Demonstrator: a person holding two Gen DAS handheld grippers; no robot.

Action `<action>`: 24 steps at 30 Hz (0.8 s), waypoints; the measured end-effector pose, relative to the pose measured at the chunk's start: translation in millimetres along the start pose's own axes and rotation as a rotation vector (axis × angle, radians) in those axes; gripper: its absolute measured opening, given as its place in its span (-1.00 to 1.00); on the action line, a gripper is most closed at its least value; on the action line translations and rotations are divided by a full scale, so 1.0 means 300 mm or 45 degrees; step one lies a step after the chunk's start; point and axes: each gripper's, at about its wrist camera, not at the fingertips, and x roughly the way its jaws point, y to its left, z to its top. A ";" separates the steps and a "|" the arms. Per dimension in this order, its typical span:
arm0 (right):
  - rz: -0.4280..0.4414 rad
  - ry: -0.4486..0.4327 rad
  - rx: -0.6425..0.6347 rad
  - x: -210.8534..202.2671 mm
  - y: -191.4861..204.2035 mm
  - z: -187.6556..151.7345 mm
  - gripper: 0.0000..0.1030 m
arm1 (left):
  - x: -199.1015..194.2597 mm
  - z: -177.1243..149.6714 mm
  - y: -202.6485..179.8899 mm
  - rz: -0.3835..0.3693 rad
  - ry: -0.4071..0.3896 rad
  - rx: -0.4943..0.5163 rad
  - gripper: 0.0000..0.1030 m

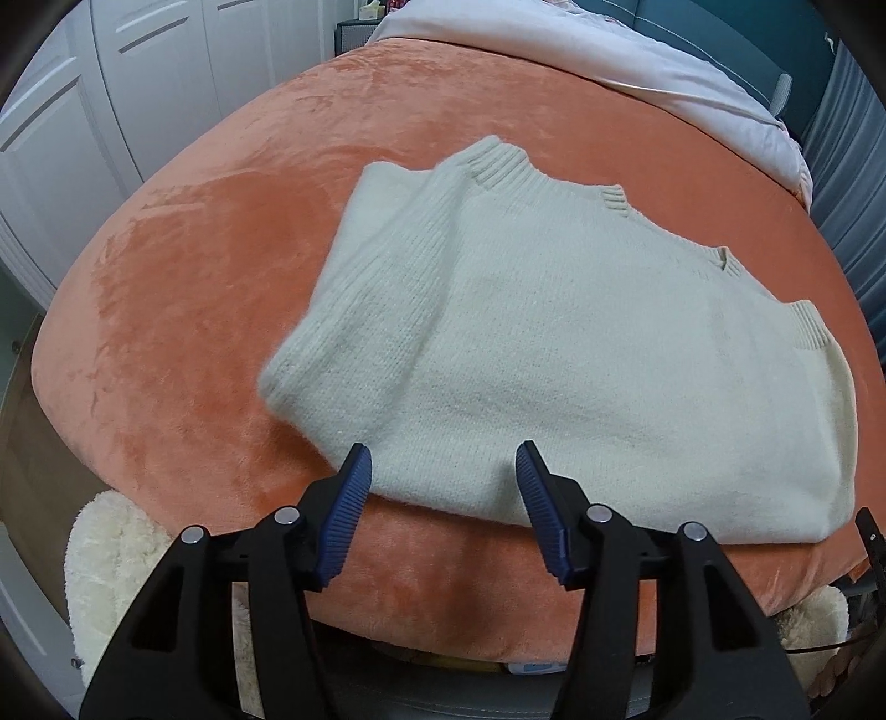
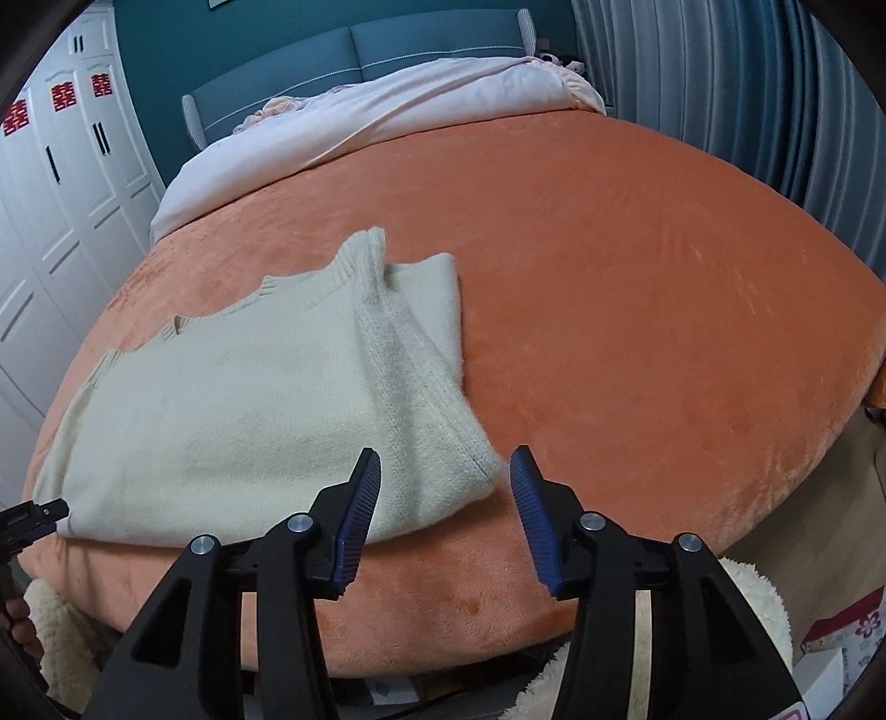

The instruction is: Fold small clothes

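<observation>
A cream knitted sweater point(image 1: 554, 343) lies on the orange bed cover point(image 1: 194, 288), its sleeves folded in over the body. My left gripper point(image 1: 443, 459) is open and empty, just above the sweater's near hem. In the right wrist view the same sweater point(image 2: 232, 410) lies left of centre. My right gripper point(image 2: 446, 465) is open and empty, its jaws on either side of the folded sleeve's cuff point(image 2: 482, 465) at the near right corner. The tip of the left gripper point(image 2: 33, 518) shows at the left edge of that view.
A white duvet point(image 2: 360, 122) is bunched at the head of the bed against a blue headboard point(image 2: 343, 50). White wardrobe doors point(image 2: 66, 194) stand to the left, curtains point(image 2: 747, 83) to the right. A fluffy cream rug point(image 1: 111, 565) lies below the bed's near edge.
</observation>
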 end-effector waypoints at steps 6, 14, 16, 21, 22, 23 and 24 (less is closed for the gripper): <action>0.037 0.040 -0.029 0.047 0.021 0.021 0.09 | -0.047 0.020 0.018 0.011 -0.051 -0.031 0.28; 0.091 0.089 -0.111 0.112 0.098 0.044 0.06 | 0.014 0.106 0.161 -0.131 -0.063 -0.229 0.58; 0.117 0.122 -0.116 0.126 0.115 0.050 -0.76 | 0.040 0.113 0.170 -0.177 -0.010 -0.244 -0.09; 0.254 0.045 -0.021 -0.013 0.100 0.127 -0.92 | -0.080 0.120 0.238 -0.335 -0.036 -0.308 -0.74; 0.273 0.024 -0.013 -0.056 0.088 0.142 -0.98 | -0.106 0.115 0.248 -0.345 -0.043 -0.301 -0.74; 0.275 0.005 -0.009 -0.090 0.076 0.147 -1.00 | -0.123 0.107 0.255 -0.345 -0.040 -0.293 -0.74; 0.254 -0.009 -0.006 -0.115 0.057 0.146 -1.00 | -0.122 0.092 0.257 -0.327 -0.021 -0.280 -0.74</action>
